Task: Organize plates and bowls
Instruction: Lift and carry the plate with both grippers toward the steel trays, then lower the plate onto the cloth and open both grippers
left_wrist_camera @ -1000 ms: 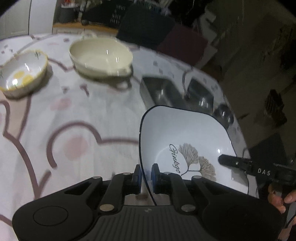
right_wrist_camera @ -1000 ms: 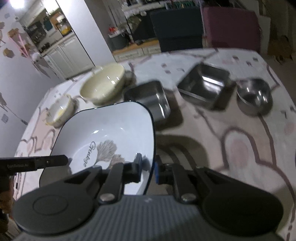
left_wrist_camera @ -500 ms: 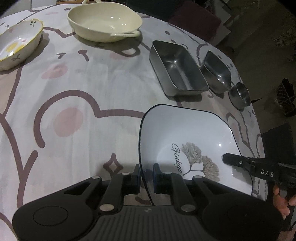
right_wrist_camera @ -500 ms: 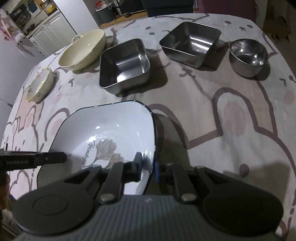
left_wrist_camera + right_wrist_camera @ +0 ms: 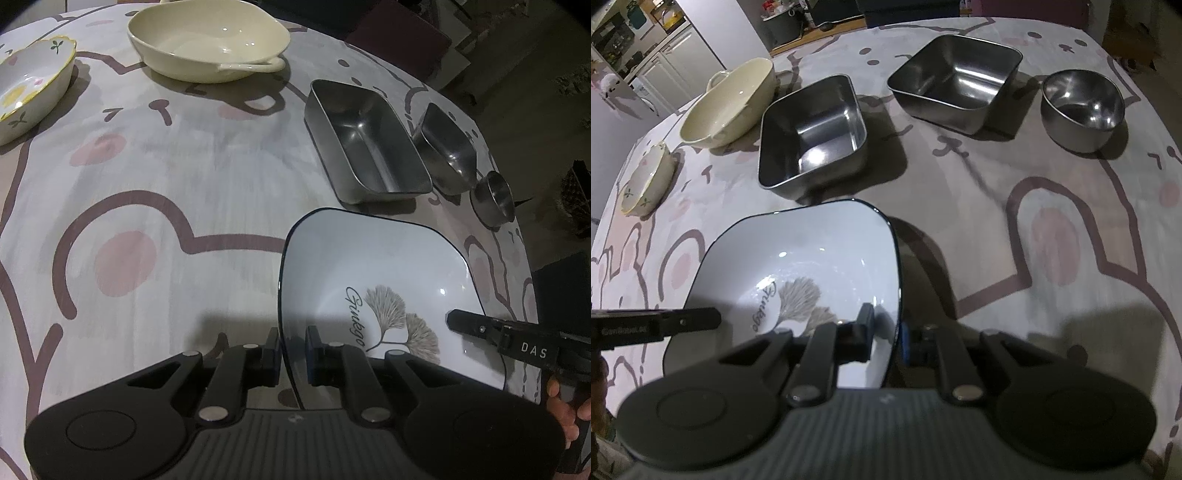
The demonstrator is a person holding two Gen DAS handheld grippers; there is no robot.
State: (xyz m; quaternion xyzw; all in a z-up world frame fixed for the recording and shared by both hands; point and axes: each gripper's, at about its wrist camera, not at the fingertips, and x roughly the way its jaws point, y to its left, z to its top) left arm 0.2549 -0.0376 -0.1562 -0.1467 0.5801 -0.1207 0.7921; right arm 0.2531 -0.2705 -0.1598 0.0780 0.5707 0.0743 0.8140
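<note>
white plate (image 5: 373, 280) (right view (image 5: 812, 254)), cupboards (image 5: 676, 48) visible

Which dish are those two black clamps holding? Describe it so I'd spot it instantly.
On the bear-print tablecloth, nearest the cameras, the left gripper and right gripper pinch opposite rims of the white square bowl. Unlike the steel containers and cream bowl behind, it has a dark rim and leaf print.

On the bench (image 5: 1015, 236) nearest me sits the square plate (image 5: 820, 258), my left gripper (image 5: 293, 352) on its left rim and my right gripper (image 5: 886, 338) on its right rim. Behind it runs a row: from the left, the small bowl (image 5: 646, 181), the handled bowl (image 5: 731, 103), the nearer steel tray (image 5: 812, 133), the farther steel tray (image 5: 956, 85) and the round steel bowl (image 5: 1082, 107), all apart from one another.
</note>
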